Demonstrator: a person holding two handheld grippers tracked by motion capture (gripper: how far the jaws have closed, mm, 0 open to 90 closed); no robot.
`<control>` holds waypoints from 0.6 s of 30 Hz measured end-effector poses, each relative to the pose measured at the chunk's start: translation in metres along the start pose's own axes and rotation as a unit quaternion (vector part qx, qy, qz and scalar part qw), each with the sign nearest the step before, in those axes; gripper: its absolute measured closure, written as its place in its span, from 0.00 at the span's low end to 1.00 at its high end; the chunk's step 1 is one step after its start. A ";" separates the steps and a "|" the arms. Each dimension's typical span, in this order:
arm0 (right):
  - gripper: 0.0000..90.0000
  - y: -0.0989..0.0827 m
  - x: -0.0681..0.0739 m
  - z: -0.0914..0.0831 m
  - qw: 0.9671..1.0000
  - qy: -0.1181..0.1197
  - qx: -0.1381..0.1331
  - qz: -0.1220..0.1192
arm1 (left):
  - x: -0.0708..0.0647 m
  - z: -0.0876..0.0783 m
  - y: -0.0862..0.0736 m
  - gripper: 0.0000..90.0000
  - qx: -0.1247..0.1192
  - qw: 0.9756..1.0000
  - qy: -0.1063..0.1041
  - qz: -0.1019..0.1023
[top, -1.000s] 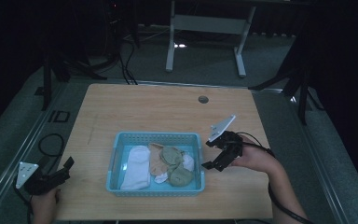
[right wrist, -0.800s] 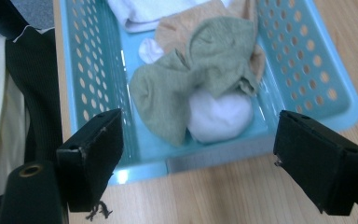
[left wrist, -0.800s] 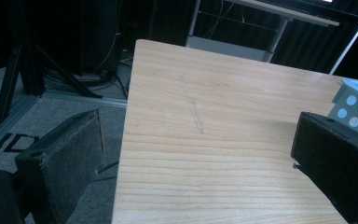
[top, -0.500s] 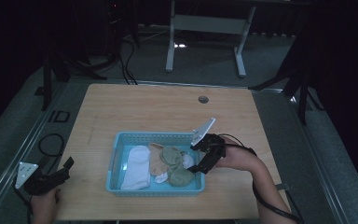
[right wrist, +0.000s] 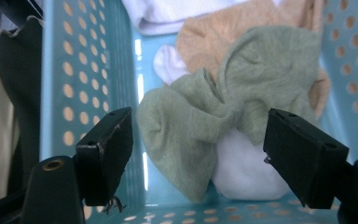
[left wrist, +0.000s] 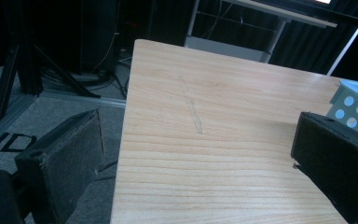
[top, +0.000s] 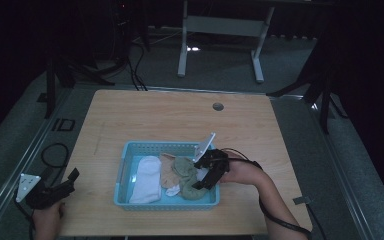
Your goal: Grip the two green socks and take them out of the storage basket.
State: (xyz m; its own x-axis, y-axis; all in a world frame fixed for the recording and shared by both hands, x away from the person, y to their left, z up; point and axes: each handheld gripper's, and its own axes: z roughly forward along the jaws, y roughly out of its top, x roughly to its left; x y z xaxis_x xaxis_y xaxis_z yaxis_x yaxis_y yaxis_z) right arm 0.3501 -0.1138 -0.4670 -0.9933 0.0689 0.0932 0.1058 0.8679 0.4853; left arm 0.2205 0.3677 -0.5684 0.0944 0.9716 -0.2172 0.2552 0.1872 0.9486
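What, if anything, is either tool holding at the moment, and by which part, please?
Nothing is held. The right tool stands open inside the blue basket, its jaws just closing around the green sock without pressing on it. The left tool is open over the table.

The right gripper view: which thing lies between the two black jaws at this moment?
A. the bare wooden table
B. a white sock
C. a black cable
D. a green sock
D. In the right gripper view the crumpled green sock lies between the open jaws of the right gripper, inside the blue basket, and the pads do not press on it.
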 end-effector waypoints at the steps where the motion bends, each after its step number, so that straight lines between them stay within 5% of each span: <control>1: 0.27 0.000 -0.001 0.002 1.000 0.002 0.001 0.000 | 0.000 0.000 0.000 0.03 0.000 1.000 0.000 0.000; 12: 0.42 0.002 -0.005 0.025 1.000 0.006 0.017 -0.010 | 0.000 0.000 0.000 0.03 0.000 1.000 -0.001 -0.001; 18: 0.69 0.004 -0.002 0.024 0.999 0.000 0.014 -0.032 | 0.001 0.000 0.000 0.03 0.000 1.000 -0.001 -0.002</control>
State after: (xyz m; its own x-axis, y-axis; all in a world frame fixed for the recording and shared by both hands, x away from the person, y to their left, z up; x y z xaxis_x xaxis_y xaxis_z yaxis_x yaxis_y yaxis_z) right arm 0.3519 -0.0989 -0.4861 -0.9979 0.0132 0.0635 0.0414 0.8840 0.4656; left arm 0.2205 0.3684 -0.5685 0.0962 0.9705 -0.2212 0.2560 0.1907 0.9477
